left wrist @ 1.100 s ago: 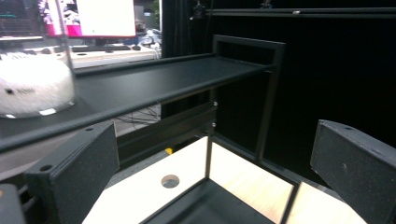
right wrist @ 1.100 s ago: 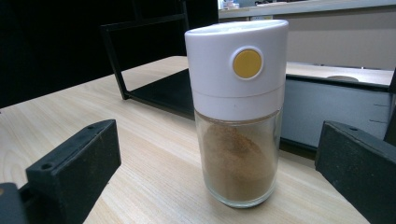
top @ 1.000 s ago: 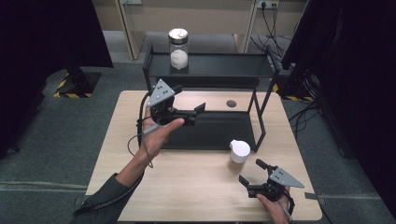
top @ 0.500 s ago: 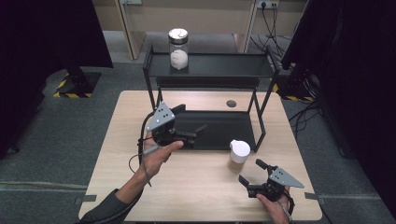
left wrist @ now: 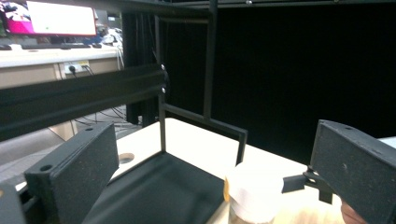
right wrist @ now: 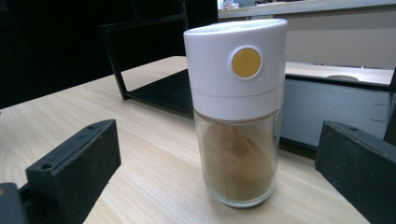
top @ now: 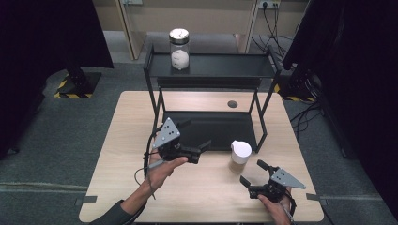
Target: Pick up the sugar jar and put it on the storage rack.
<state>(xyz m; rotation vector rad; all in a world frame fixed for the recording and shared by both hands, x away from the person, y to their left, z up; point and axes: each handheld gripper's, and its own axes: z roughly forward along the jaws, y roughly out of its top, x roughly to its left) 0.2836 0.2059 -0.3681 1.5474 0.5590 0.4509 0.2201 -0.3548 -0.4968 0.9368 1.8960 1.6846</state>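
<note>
A glass spice jar (top: 240, 157) with a white cap and yellow button holds brown powder and stands upright on the wooden table, just in front of the black rack's right leg. My right gripper (top: 251, 172) is open near the front edge, a short way from the jar. In the right gripper view the jar (right wrist: 236, 112) stands between and beyond the open jaws. My left gripper (top: 197, 134) is open and empty at the front of the rack's lower shelf (top: 220, 129), pointing right toward the jar (left wrist: 254, 193).
The black two-tier rack (top: 211, 65) occupies the table's back half. A glass jar with a metal lid (top: 179, 49) and white contents stands on its top shelf. A round cable hole (top: 232, 104) lies behind the lower shelf. Bare wood lies to the left and front.
The left gripper has moved toward the person and to the right, from beside the rack's left post to the front of the lower shelf. The right gripper and the spice jar stayed still.
</note>
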